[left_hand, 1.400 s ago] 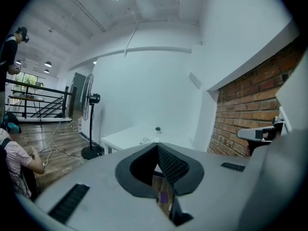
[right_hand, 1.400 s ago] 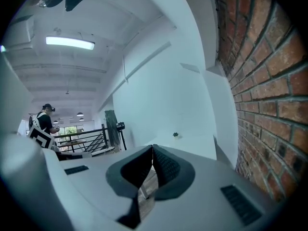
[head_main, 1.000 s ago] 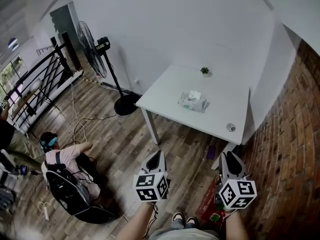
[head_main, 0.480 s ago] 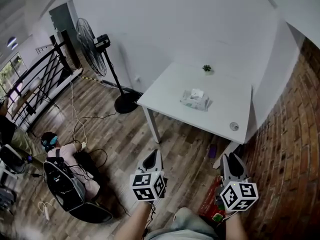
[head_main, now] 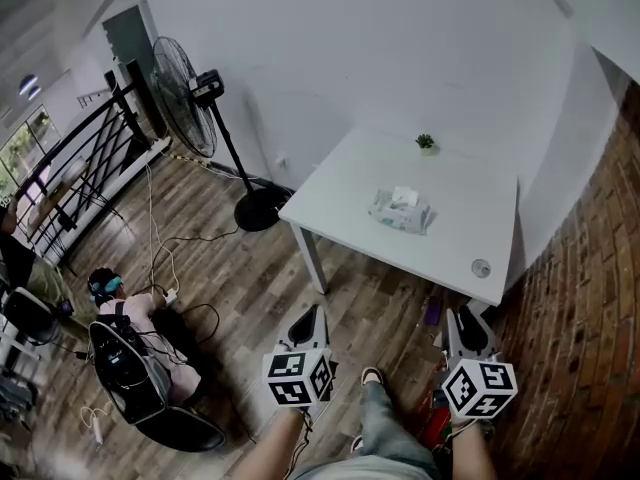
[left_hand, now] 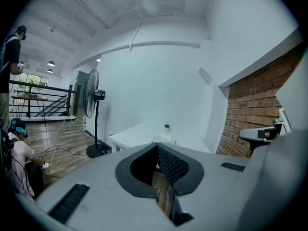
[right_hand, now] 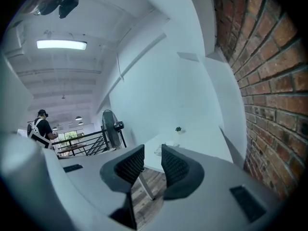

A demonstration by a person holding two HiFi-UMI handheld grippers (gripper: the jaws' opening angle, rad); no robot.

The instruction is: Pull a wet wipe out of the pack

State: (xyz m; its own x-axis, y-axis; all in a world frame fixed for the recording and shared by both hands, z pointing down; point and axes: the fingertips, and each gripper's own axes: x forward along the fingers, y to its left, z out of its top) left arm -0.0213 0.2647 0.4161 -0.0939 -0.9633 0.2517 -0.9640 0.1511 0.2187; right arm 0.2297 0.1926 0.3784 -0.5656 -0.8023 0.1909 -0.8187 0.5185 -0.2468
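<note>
- Since a second ago the person has stepped nearer the white rectangular table (head_main: 330, 190), and a trousered leg (head_main: 380, 420) now swings forward.
- Nothing of the task is done yet, only the approach.
- The pale soft plastic wet-wipe pack (head_main: 402, 213) lies mid-table with a white wipe tuft (head_main: 405, 196) poking from its top, well apart from both tongs.
- The left gripper (head_main: 310, 314) is pinched together and empty; the right gripper (head_main: 463, 318) is slightly parted and empty.

Surface (head_main: 450, 248): ahead of both claws, far edge against the wall, brick wall (head_main: 590, 308) to its right.
Wipe pack (head_main: 402, 211): on the surface, near its middle.
Plant (head_main: 425, 143): on the surface, behind the wipe pack.
Fan (head_main: 180, 73): on the floor, left of the surface.
Seated person (head_main: 125, 318): on the floor, far left.
Left claw (head_main: 310, 315), right claw (head_main: 461, 318): side by side over the floor, before the surface.
</note>
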